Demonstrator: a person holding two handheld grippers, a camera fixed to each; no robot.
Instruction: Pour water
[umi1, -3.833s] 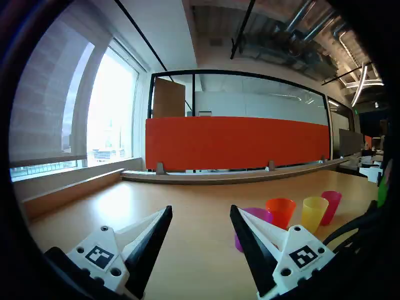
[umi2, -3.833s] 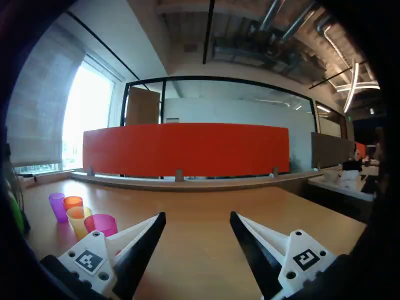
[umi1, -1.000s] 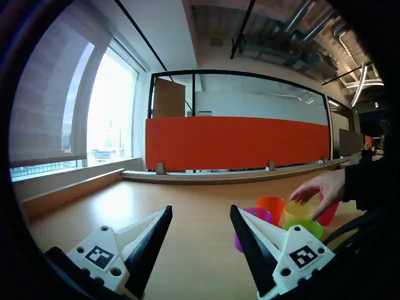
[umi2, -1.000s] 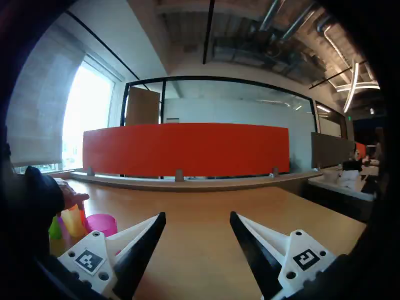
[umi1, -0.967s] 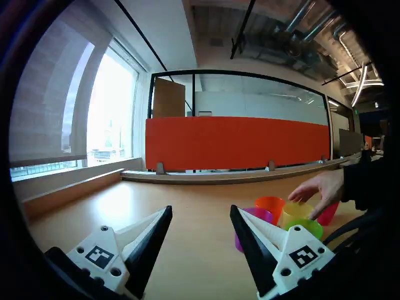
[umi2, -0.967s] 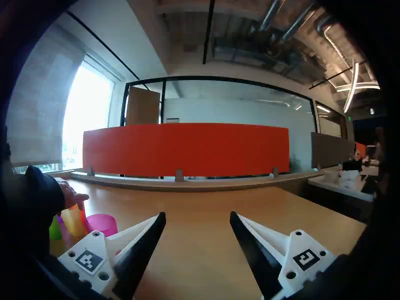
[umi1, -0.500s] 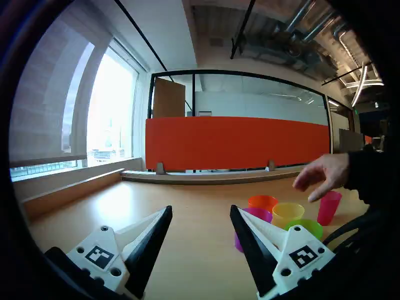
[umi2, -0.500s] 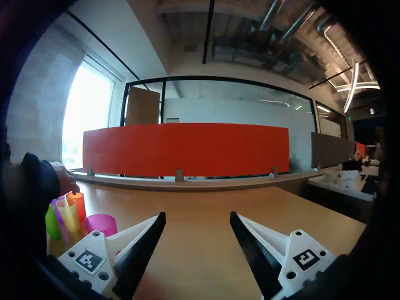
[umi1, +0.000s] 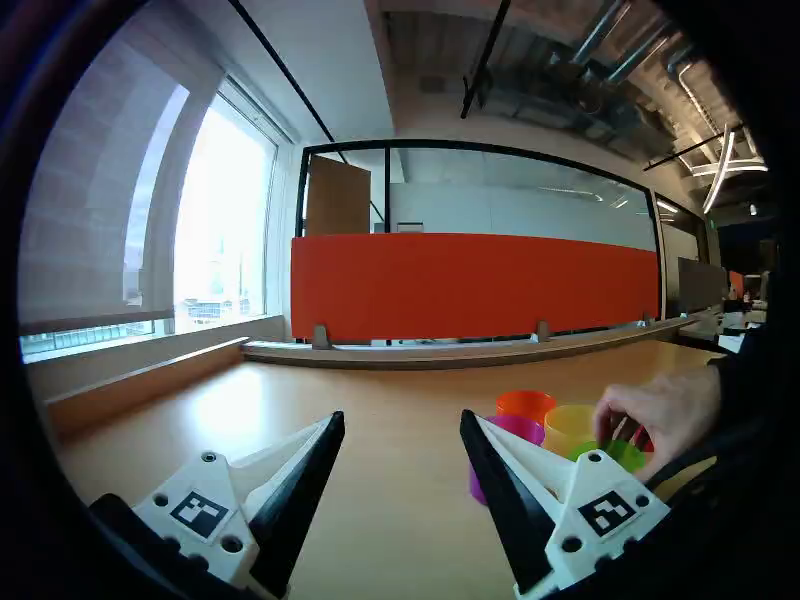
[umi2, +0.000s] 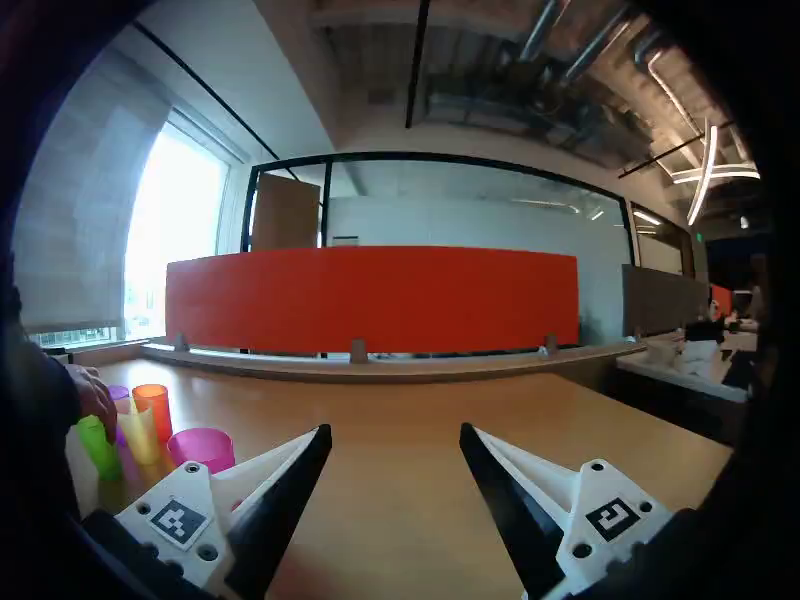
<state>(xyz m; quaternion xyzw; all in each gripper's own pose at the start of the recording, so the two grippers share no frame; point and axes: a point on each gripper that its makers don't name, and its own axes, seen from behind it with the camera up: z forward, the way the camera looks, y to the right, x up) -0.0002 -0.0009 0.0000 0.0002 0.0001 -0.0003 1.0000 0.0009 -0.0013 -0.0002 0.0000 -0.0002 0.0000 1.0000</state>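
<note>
left gripper (umi1: 400, 418): fingers apart, empty | right gripper (umi2: 395, 430): fingers apart, empty | cups (umi1: 575, 420): clustered on table (umi1: 400, 395), just right of left gripper's right finger, left of right gripper's left finger (bare hand (umi1: 665, 412) on green cup (umi1: 628, 455))

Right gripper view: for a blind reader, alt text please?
A hand touches a green cup beside a yellow cup, orange cup and pink cup at the left of a wooden table. The open right gripper points toward an orange partition.
</note>
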